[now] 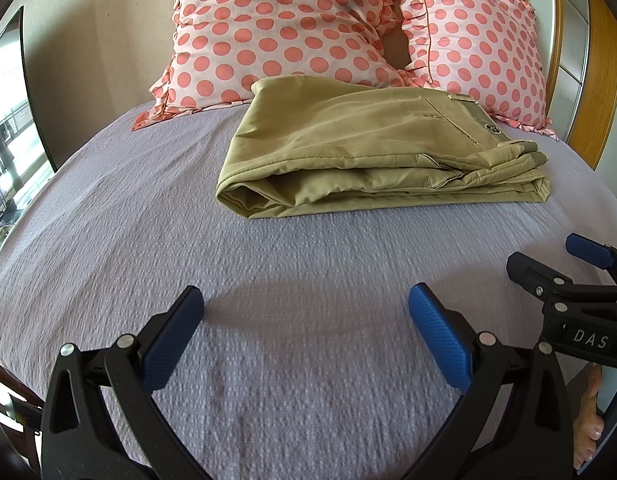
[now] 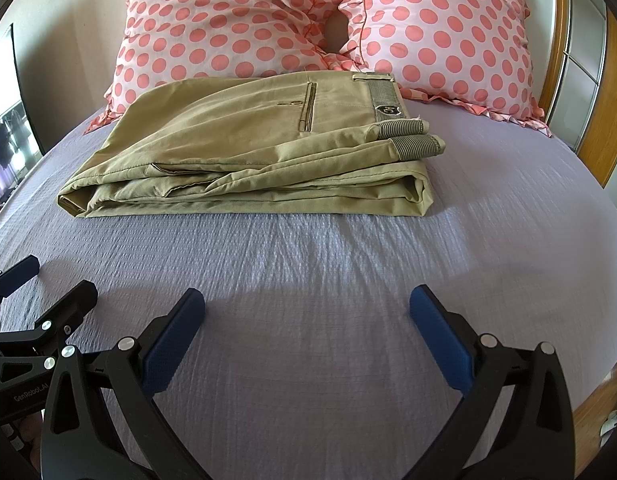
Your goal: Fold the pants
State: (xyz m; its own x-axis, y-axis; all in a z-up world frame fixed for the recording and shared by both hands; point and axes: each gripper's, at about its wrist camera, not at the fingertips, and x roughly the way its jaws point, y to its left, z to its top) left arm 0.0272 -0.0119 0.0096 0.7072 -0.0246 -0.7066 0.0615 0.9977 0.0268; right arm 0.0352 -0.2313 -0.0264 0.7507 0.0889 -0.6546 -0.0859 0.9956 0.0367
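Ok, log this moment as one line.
pants: folded, on bed | left gripper: open, empty | right gripper: open, empty | pillows: behind pants
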